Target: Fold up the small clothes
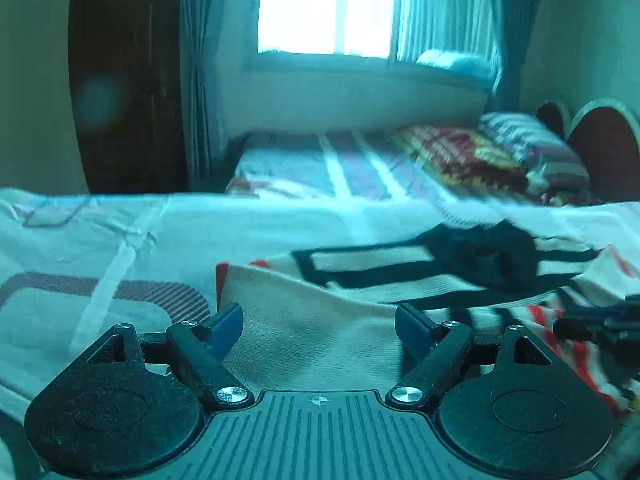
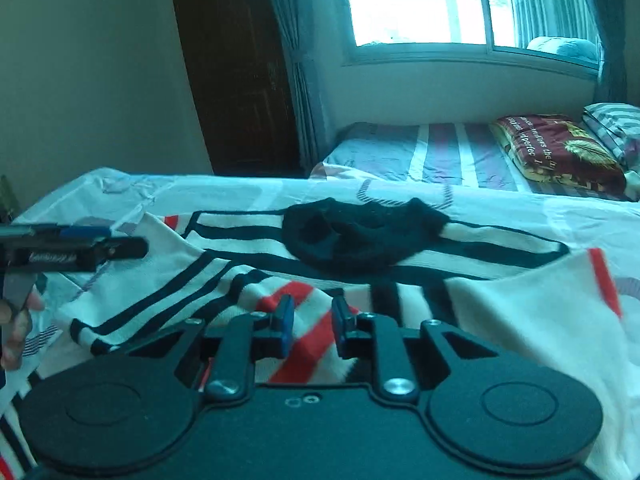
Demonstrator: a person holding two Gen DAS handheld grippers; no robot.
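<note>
A white knitted garment (image 2: 500,320) with black and red stripes is spread over a bed sheet (image 2: 100,192) that is pale and printed with grey rounded shapes. A small black piece of clothing (image 2: 360,240) is laid on top of the striped garment, near its far edge. In the left wrist view the left gripper (image 1: 319,326) is seen with its jaws set wide apart above a plain cream part of the garment, and nothing is held between the blue pads. In the right wrist view the right gripper (image 2: 310,324) is seen with only a narrow gap between its jaws, over a fold of red and white stripes; whether the cloth is pinched there cannot be told, since a strip of fabric is visible in the gap without clear contact. The left gripper is also seen from the side at the left edge of the right wrist view, with fingers (image 2: 16,332) of the person's hand below it. Farther back, a second bed (image 2: 420,152) is placed under a bright window (image 2: 420,4), and a folded dark red blanket (image 2: 560,148) is laid on it beside a striped pillow (image 2: 616,124).
</note>
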